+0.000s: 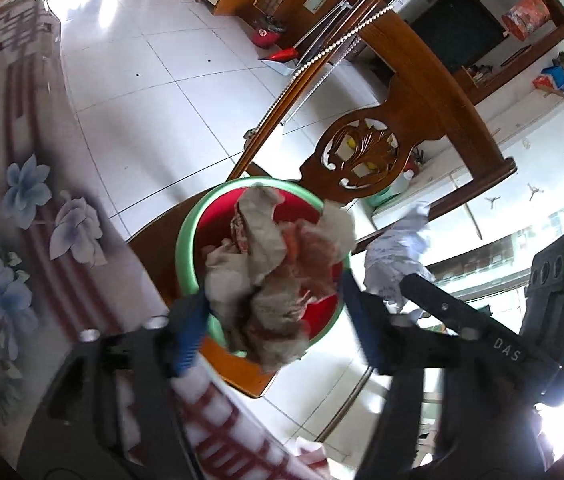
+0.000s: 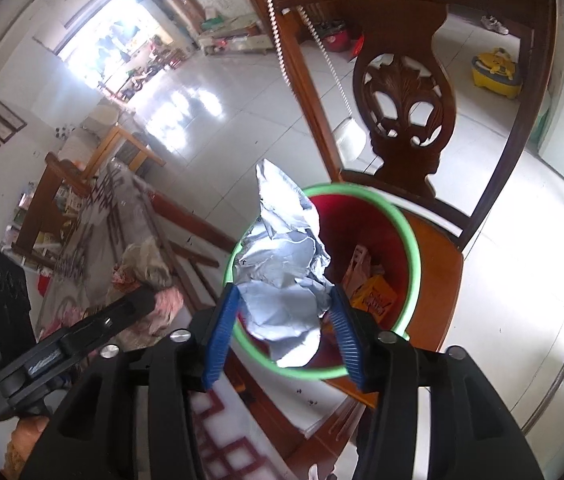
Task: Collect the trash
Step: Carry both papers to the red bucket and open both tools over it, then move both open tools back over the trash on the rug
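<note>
Right wrist: crumpled paper [image 2: 282, 276] between hand-held gripper [image 2: 282, 316] fingers.

Both wrist views steeply down, sharing bin [image 1: 186, 240].

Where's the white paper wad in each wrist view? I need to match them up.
Left wrist: white paper wad at right of centre, beside the bin, above the right gripper's fingers.
Right wrist: the wad at centre, between the right gripper fingers, over the bin's near rim.
Shared landmark: carved chair back behind the bin.
</note>
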{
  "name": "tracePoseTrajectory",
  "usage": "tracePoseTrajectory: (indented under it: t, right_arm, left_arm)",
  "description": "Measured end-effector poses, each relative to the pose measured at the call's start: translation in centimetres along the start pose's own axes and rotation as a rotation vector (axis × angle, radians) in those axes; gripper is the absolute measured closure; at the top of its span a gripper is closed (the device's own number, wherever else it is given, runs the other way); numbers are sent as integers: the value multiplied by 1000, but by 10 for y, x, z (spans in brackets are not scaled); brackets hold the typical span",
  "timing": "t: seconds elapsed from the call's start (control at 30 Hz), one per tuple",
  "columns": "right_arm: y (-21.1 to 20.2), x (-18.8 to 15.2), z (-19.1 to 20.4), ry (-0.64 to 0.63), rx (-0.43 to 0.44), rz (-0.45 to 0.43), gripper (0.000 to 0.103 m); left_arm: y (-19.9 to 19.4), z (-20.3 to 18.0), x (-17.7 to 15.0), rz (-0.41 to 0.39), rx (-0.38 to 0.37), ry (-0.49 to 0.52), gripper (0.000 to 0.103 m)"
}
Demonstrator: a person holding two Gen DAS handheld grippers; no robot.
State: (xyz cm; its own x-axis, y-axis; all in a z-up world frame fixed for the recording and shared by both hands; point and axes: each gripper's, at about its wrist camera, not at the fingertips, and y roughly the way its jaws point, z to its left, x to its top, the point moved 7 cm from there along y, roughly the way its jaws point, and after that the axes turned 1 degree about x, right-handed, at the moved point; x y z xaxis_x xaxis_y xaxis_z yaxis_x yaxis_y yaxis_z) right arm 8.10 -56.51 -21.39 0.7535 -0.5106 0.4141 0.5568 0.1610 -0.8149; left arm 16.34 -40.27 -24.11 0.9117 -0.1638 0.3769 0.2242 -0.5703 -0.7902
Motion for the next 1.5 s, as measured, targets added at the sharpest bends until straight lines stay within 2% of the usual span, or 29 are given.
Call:
tracePoseTrajectory:
  t: [0.03,0.07,0.2,0.37,0.67,0.83,1.13,1.33,1.4,1.47,1.5]
  right_arm:
    - [0,3,-1,7,-4,-12,34]
    - [0,6,-2,13,-4,-22,31]
    - [-1,14,-6,34,-33,-47,28]
    - [0,9,1,47,-28,-46,26]
    - [11,-29,70,-27,36,15,26]
    - [21,-58,116,-92,69,61,26]
    - [40,-115,202,-207,131,133,26]
    - [44,-142,244,-263,160,156,26]
    - [45,-151,254,-273,165,163,26]
    - [47,-159,263,-280,169,171,26]
    - [48,-163,268,-285,170,174,26]
  left_arm:
    - [-1,2,1,-8,-6,-12,17]
    - [-4,4,1,-16,-14,-20,16]
    - [-12,11,-3,-6,-23,-30,16]
    - [-36,27,-13,-26,-19,-48,16]
    - [-109,79,-38,-130,60,-100,16]
    - [-160,140,-58,-207,146,-202,16]
    - [-255,275,-121,-315,343,-438,16]
    - [-296,369,-167,-307,476,-588,17]
    - [-302,390,-177,-288,495,-609,21]
    - [-304,403,-179,-269,506,-603,32]
    - [-303,409,-179,-258,506,-598,34]
